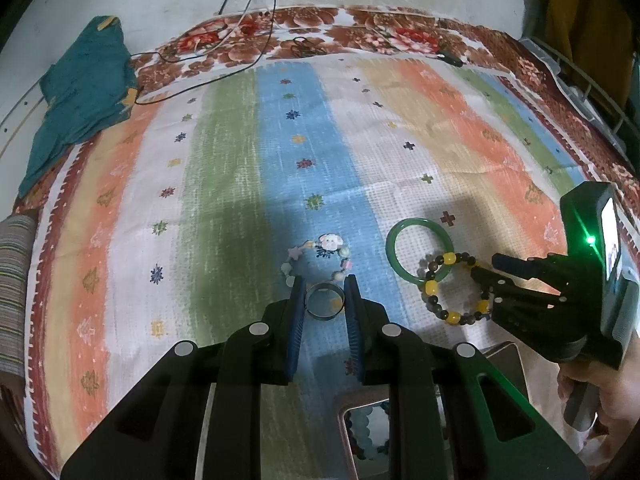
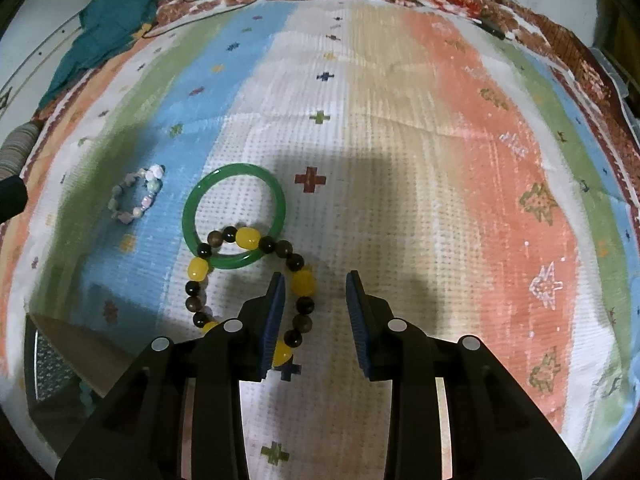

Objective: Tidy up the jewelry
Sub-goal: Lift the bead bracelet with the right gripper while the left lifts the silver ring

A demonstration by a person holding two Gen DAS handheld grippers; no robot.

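Observation:
My left gripper (image 1: 325, 290) is shut on a small silver ring (image 1: 324, 301), which spans the gap between its blue pads above the striped cloth (image 1: 400, 140). Just beyond it a pastel bead bracelet (image 1: 316, 258) lies on the blue stripe. To the right, a green bangle (image 2: 234, 216) lies under one end of a yellow-and-dark bead bracelet (image 2: 248, 240). My right gripper (image 2: 316, 280) is low over that bracelet with its jaws apart. The bracelet's right side runs along the inside of the left finger, and the pads do not press on it. In the left wrist view the right gripper (image 1: 486, 268) touches the bracelet's right edge.
A box with a rose-coloured rim (image 1: 342, 432), also seen at the lower left (image 2: 60, 336), holds a bead bracelet. A teal cloth (image 1: 80, 92) and cables (image 1: 240, 40) lie at the far side. A wire rack (image 1: 580, 92) stands at the right. A hand (image 1: 600, 400) holds the right gripper.

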